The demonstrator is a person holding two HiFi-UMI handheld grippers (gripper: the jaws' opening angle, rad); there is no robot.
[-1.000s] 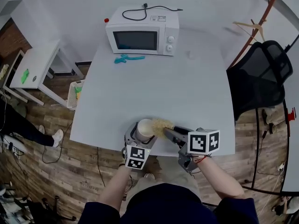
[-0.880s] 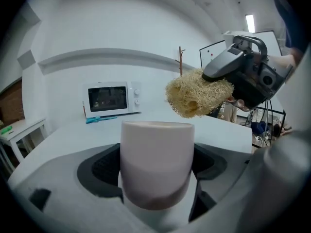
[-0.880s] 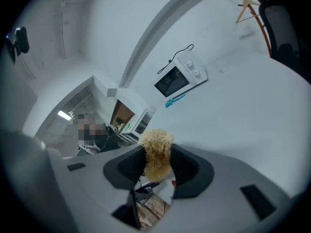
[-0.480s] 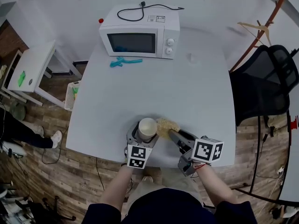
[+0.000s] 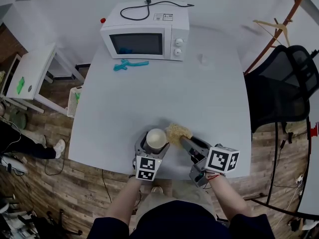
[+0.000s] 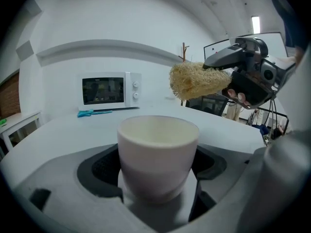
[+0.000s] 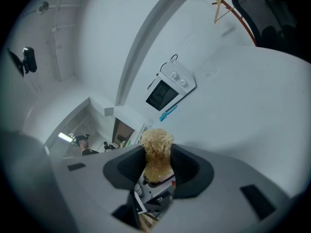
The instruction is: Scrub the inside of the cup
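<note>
- Cream-white cup stands upright with its mouth up at the near edge of the grey desk, in front of the person.
- Left gripper has its jaws clamped on the lower wall of the cup, one jaw on each side; the left gripper view shows the cup seated between them, with its rim well clear above the jaws.
- Whether the cup's base rests on the desk or is lifted off it cannot be told.
- Right gripper has its jaws closed on a straw-coloured fibrous scrubber, whose tuft sticks out past the jaw tips.
- Seen from the left gripper, the scrubber hangs above rim height and off to the cup's right, outside the cup and not touching it.
- At the far end of the desk sits a white microwave with a black cable on top; a teal object lies just before it.
- To the right of the desk is a black chair; to the left, a small white table.
</note>
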